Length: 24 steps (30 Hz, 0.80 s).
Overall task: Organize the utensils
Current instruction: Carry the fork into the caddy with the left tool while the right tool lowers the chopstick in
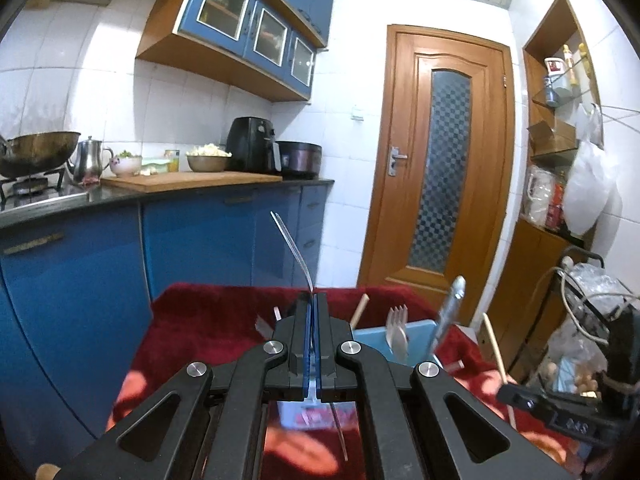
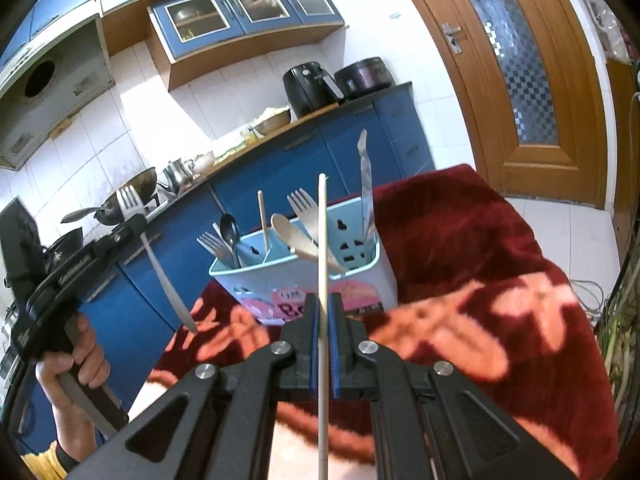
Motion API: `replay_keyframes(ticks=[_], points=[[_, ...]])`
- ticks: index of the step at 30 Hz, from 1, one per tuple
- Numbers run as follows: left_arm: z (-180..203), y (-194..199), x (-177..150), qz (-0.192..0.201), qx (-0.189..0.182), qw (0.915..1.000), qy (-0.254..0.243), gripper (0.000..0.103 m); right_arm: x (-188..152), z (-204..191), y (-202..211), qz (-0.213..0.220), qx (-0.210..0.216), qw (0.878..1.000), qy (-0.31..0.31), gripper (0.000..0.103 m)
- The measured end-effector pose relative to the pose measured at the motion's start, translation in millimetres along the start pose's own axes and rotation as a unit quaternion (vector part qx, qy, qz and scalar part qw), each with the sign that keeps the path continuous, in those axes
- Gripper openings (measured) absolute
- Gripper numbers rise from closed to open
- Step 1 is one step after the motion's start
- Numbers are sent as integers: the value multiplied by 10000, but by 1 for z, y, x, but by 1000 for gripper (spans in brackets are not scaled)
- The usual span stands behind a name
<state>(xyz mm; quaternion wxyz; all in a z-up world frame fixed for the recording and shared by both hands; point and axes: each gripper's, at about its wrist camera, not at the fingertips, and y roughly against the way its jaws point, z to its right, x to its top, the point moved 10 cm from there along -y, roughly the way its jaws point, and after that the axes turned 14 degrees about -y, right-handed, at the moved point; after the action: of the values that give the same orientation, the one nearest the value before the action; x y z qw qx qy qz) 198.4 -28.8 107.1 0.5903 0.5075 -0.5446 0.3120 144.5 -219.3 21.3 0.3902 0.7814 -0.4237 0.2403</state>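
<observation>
At lower centre of each view, the left gripper (image 1: 313, 300) is clamped tight on a steel fork (image 2: 154, 256) and the right gripper (image 2: 324, 300) on a wooden chopstick (image 2: 322, 240), while the light-blue utensil caddy (image 2: 360, 256) mid-frame on the red blanket (image 2: 500, 240) holds forks, spoons, a chopstick and a knife.

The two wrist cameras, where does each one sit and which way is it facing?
Left wrist: on the left tool, looking along its fingers, shut on a metal fork, toward the counter and wooden door; only the tool shows.
Right wrist: on the right tool, shut on a chopstick, facing the blue utensil caddy; the person's left hand shows.
Shared: caddy, red blanket, blue cabinets, air fryer, door.
</observation>
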Motion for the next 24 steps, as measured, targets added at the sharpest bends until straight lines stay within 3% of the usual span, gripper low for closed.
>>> replay_keyframes(ticks=[11,24], points=[[-19,-39,30,270,358,9989,-139,1,3,1,-4,123,152,9997,154,6],[-29,-68,11,348,630,9972,-209,1,36,-9,-20,529,147,9976,426,6]])
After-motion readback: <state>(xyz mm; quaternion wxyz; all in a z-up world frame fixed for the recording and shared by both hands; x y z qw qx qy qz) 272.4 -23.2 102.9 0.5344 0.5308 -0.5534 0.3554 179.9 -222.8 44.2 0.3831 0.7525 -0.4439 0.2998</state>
